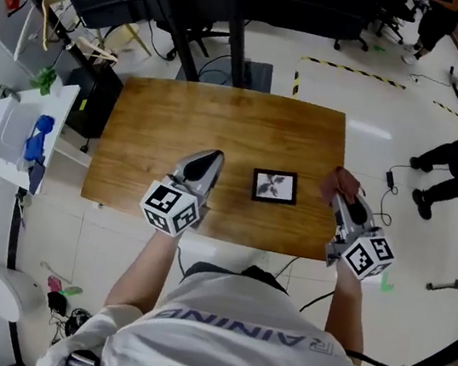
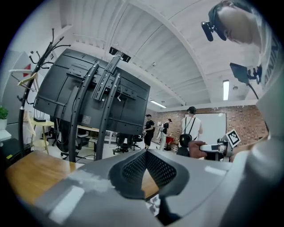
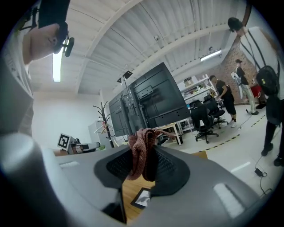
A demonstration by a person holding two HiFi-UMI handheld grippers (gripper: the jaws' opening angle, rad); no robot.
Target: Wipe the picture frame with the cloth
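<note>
**Left gripper** (image 1: 208, 160): jaws together, nothing between them. Held over the bench (image 1: 179, 118), just left of the frame (image 1: 274, 186), not touching it.

**Right gripper** (image 1: 341, 196): jaws clamped on the cloth (image 1: 344, 182), a reddish-brown wad bunched at the tips. At the bench's right edge, right of the frame and apart from it.

**Frame**: flat, face up, near the bench's front edge, between the two grippers, held by nothing.

**Likely faults:**
- Frame skidding toward the front edge under the first wipe, with nothing steadying it.
- Glass scratched if the hard jaw tips lead instead of the cloth, which sits as a lump rather than a spread pad.
- Cloth dragged out of the jaws, since only a narrow fold appears pinched.

**Writing:**
- Shirt (image 1: 248, 336): capitals partly shown, roughly "AINING", upside down in the head view.
- Marker cube (image 1: 172, 206): black-and-white square codes, no letters.
- Frame: grey print, no legible text.
- Monitor stand (image 2: 97, 97): small label, too small to read.
- Whiteboard (image 2: 213, 126): nothing legible.
- Floor tape (image 1: 350, 69): yellow-black stripes only.
</note>
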